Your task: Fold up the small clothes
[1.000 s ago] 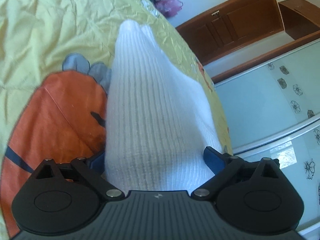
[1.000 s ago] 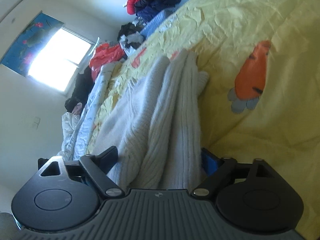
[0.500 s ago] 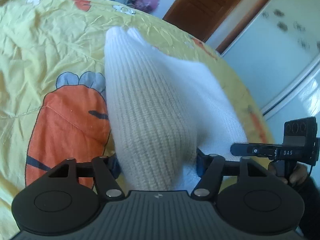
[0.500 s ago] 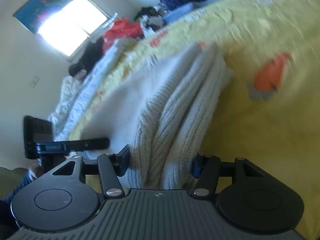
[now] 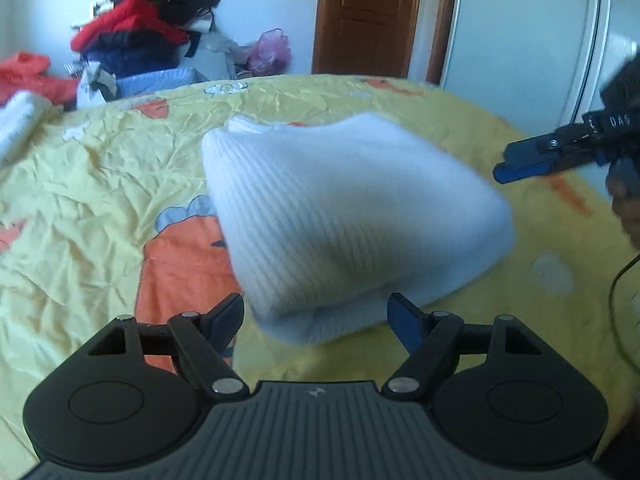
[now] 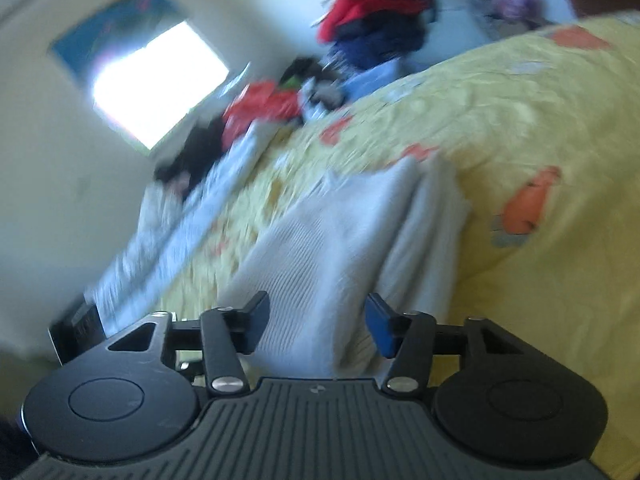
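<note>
A folded white knit sweater lies on the yellow bedspread, partly over an orange cartoon print. My left gripper hangs just short of its near corner. Its jaws are opening, and the corner shows between the fingertips without either pad pressing on it. In the left wrist view my right gripper hovers off the sweater's right side, clear of the cloth. In the blurred right wrist view the sweater stretches ahead of the right gripper. Its jaws are closing, with no pad pressing on the cloth.
A heap of red, black and blue clothes is piled beyond the bed's far edge. A brown door and a white wardrobe stand behind. Rolled white bedding lies at the left. A person's hand holds the right gripper.
Both grippers have let go of the sweater and drawn back and up. The left one has rolled upright. The sweater, stretched between the jaws before, now lies folded on the bed.
</note>
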Demonstrator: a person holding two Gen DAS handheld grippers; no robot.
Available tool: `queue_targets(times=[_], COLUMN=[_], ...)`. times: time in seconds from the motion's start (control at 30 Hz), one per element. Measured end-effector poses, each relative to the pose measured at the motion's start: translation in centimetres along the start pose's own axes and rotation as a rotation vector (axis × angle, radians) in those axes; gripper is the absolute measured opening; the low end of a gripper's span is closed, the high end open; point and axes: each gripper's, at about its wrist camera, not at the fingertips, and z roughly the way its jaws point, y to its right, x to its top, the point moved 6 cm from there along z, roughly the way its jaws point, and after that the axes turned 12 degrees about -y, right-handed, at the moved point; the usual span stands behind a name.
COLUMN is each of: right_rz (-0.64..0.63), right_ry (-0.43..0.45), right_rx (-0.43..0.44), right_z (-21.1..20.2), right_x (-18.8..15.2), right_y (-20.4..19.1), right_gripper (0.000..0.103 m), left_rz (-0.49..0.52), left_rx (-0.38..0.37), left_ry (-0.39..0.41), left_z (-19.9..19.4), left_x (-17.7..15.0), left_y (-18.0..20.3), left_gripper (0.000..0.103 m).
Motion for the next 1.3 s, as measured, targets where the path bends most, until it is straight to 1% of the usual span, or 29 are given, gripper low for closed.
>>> queue_targets(times=[0.07,0.1,0.13,0.17,0.2,0.23,0.3,0.37,0.4,0.43,0.5,0.53,0.6,0.63,0.67,0.7,0.73,0.77,0.8,0.83,0.87,0.93,1.0,1.03,1.1,1.2,1.23,1.27,1.3], right_rz=[-0.026,-0.032,-0.050,-0.080,-0.111,-0.131,-0.157,-0.172,-0.144,-0.108,-0.055,-0.045,-0.025,-0.027,-0.023,-0.007,0.021,0.047,0.065,0.077,0.086,0.142,0.171,0.181,0.247,0.270,0.281,0.300,0.324], right_ry=[-0.038,-0.051,-0.061,-0.074,-0.085,-0.090,-0.093,-0.083,-0.088,-0.124,-0.201,-0.216,-0.194,-0.157,-0.112,-0.071,-0.037,-0.010,0.030,0.085,0.107,0.105,0.096,0.070,0.003,-0.065,-0.073,-0.072,-0.061], right_rx=[-0.068,-0.077,-0.079,-0.091,-0.107,-0.118,-0.130,-0.142,-0.150,-0.173,-0.232,-0.252,-0.203,-0.179,-0.148,-0.127,-0.113,-0.099,-0.077,-0.043,-0.011,0.033,0.057,0.070,0.035,-0.037,-0.037,-0.017,0.010], right_z=[1.8,2.7,3.1,3.6,3.8,3.5,2.0,0.0,0.0,0.6,2.6,3.4,3.1,2.2,1.0,0.0,-1.1,-1.9,-2.6,-3.0,-2.9,-1.8,-0.3,1.1,3.5,6.5,7.0,7.4,7.8], right_x=[0.0,0.2,0.0,0.0,-0.2,-0.7,-1.4,-2.2,-2.7,-3.6,-5.3,-6.0,-5.9,-5.3,-4.5,-3.5,-2.2,-1.0,0.2,1.6,2.8,5.4,7.2,8.0,8.9,9.4,9.5,9.5,9.7], right_y=[-0.3,-0.6,-0.7,-1.1,-1.5,-2.0,-2.7,-3.0,-2.3,-1.0,1.4,2.1,1.7,1.3,1.0,0.8,0.9,1.0,1.2,1.4,1.7,2.7,3.5,3.9,5.5,7.0,7.3,7.6,7.9], right_gripper=[0.052,0.045,0.032,0.028,0.023,0.019,0.016,0.014,0.011,0.006,0.001,0.005,0.003,0.012,0.013,0.020,0.037,0.052,0.082,0.091,0.089,0.073,0.072,0.067,0.058,0.056,0.055,0.055,0.048], left_rz=[-0.006,-0.016,-0.027,-0.037,-0.046,-0.049,-0.034,-0.024,-0.016,-0.013,-0.014,-0.008,0.015,0.027,0.037,0.038,0.031,0.017,0.000,-0.017,-0.028,-0.027,-0.017,-0.011,0.000,0.009,0.013,0.017,0.019], left_rx=[0.066,0.087,0.093,0.080,0.066,0.077,0.100,0.096,0.098,0.107,0.129,0.144,0.150,0.148,0.141,0.133,0.127,0.120,0.109,0.105,0.106,0.115,0.121,0.129,0.143,0.168,0.172,0.177,0.180], left_ry=[-0.001,0.013,0.029,0.047,0.062,0.079,0.090,0.090,0.087,0.084,0.063,0.057,0.052,0.053,0.055,0.052,0.049,0.049,0.053,0.059,0.064,0.068,0.078,0.078,0.082,0.097,0.103,0.107,0.111], left_z=[0.8,0.9,0.9,0.8,0.5,0.3,0.0,0.0,0.2,0.6,1.5,1.7,1.4,1.1,0.7,0.4,0.1,-0.1,-0.3,-0.4,-0.3,0.1,0.6,1.0,1.5,2.0,2.2,2.4,2.7], left_x=[0.2,0.4,0.7,0.9,1.1,1.1,0.8,0.3,0.0,-0.1,-0.3,-0.3,-0.3,-0.4,-0.5,-0.7,-0.9,-1.1,-1.2,-1.2,-1.0,-0.6,-0.3,-0.2,0.1,0.5,0.6,0.7,0.8], left_y=[-0.6,-0.8,-1.1,-1.0,-1.0,-0.9,-0.8,-0.7,-0.7,-0.7,-0.8,-0.7,-0.5,-0.4,-0.4,-0.5,-0.7,-0.8,-1.0,-1.1,-1.2,-0.8,-0.4,-0.3,0.1,0.4,0.4,0.5,0.4], left_gripper=[0.077,0.074,0.070,0.055,0.051,0.048,0.040,0.037,0.037,0.037,0.037,0.037,0.039,0.039,0.039,0.040,0.042,0.048,0.056,0.058,0.059,0.059,0.059,0.059,0.059,0.065,0.065,0.067,0.068])
